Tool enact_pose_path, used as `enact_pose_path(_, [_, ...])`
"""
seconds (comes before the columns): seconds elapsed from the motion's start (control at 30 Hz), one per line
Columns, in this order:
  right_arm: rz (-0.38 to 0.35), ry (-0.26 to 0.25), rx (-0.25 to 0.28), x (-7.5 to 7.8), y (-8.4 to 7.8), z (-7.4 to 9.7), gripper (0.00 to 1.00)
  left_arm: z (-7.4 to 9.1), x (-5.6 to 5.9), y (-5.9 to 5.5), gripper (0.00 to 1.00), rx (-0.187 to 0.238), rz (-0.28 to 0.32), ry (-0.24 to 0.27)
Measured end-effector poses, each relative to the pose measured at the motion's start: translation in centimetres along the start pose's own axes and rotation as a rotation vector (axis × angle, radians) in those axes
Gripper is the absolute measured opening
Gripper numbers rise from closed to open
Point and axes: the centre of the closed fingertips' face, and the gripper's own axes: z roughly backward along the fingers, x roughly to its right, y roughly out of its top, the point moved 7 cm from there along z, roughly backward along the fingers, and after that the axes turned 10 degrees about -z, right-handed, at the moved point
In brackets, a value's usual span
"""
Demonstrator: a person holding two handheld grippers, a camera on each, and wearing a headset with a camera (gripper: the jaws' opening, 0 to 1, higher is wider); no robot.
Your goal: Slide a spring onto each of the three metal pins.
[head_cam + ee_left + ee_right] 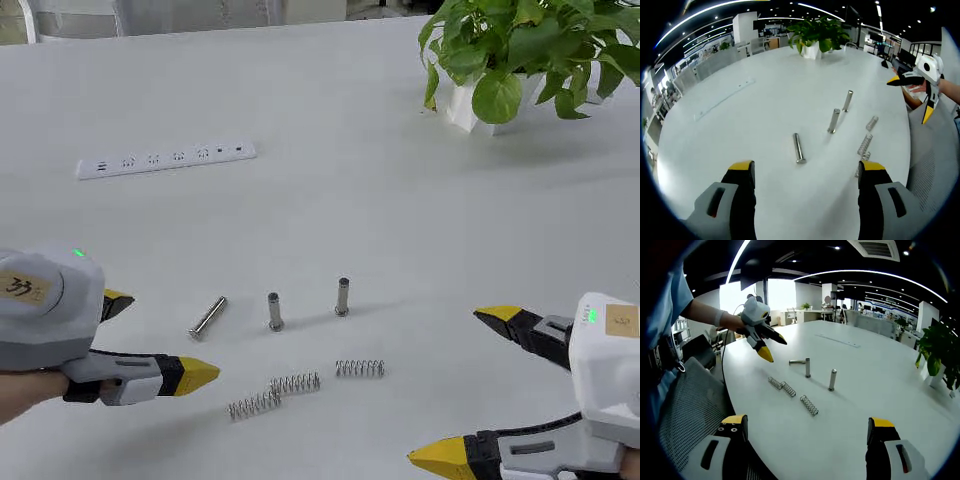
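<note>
Three metal pins stand in a row on the white table (400, 200): one lying flat (208, 317), two upright (274, 311) (342, 297). In front of them lie three loose springs (253, 404) (295, 383) (360, 368). My left gripper (160, 338) is open at the left, close to the flat pin (798, 147) and holding nothing. My right gripper (465, 386) is open at the right, apart from the nearest spring (809, 405), with nothing between its jaws. From the right gripper view the left gripper (774, 349) sits beyond the pins (807, 367) (832, 379).
A white power strip (166, 159) lies at the back left. A potted plant (520, 60) stands at the back right. A mesh office chair (685, 405) sits at the table's near edge, beside the person's sleeve (675, 295).
</note>
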Motion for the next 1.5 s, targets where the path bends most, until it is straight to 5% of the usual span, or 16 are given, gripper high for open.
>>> enact_pose_path(0.87, [-0.026, 0.018, -0.024, -0.3, -1.2, -0.3, 0.99, -4.6, -2.6, 2.0, 0.35, -0.085, 0.061, -0.013])
enact_pose_path(1.5, [-0.027, 0.017, -0.026, -0.6, -1.2, -0.1, 0.99, -6.4, -3.0, 2.1, 0.17, -0.172, 0.061, -0.030])
